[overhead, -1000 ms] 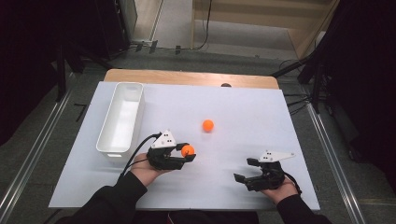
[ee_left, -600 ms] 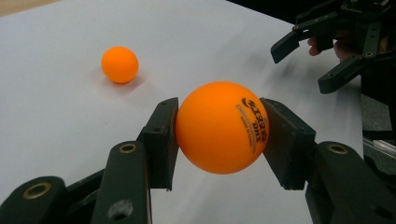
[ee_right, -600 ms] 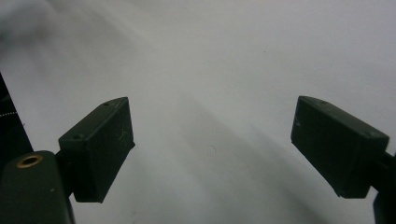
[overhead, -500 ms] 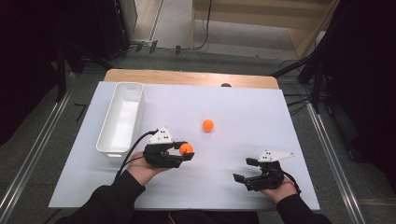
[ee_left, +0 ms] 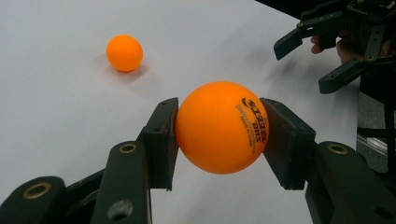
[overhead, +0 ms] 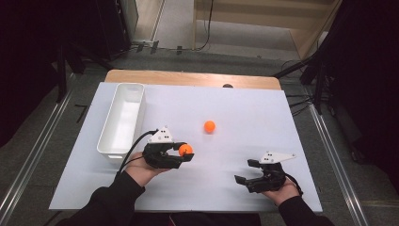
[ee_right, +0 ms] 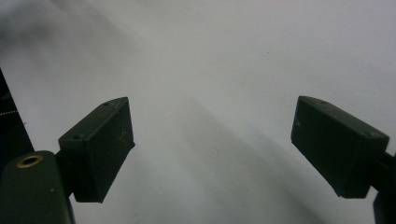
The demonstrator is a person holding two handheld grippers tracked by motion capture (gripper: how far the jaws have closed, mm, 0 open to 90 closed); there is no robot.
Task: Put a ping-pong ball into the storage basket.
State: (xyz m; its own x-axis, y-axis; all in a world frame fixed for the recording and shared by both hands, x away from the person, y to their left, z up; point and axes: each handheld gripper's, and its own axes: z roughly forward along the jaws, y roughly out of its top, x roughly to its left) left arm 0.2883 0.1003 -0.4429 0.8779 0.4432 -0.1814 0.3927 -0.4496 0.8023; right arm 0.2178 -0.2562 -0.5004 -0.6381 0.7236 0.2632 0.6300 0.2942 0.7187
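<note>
At the left of the high view, a long white tray (overhead: 123, 117) of smooth plastic, rectangular with rounded corners, lies lengthwise on the white table (overhead: 244, 117); its inside is so bright that nothing can be made out there. Just right of its near end is the left gripper (overhead: 182, 153), black and angular, with a grey three-cornered plate on top and a cable trailing toward the dark sleeve. Its jaws are closed on an orange ball (overhead: 185, 149), and the gripper body partly hides that ball from above. In the left gripper view the held ball (ee_left: 219, 127) is round, matt and smooth, with small dark lettering on one side too fine to read in full; flat black pads (ee_left: 161, 142) press against both its sides, and it sits clear of the table. A second orange ball (overhead: 209, 126) rests alone on the sheet, well apart, toward the middle. Farther right, near the table's front edge, the right gripper (overhead: 247, 172) has its jaws standing wide apart with nothing between them. The right gripper view shows its blocky matt pads (ee_right: 100, 147) over bare, blurred white surface. A wooden strip (overhead: 188, 77) edges the far side.
</note>
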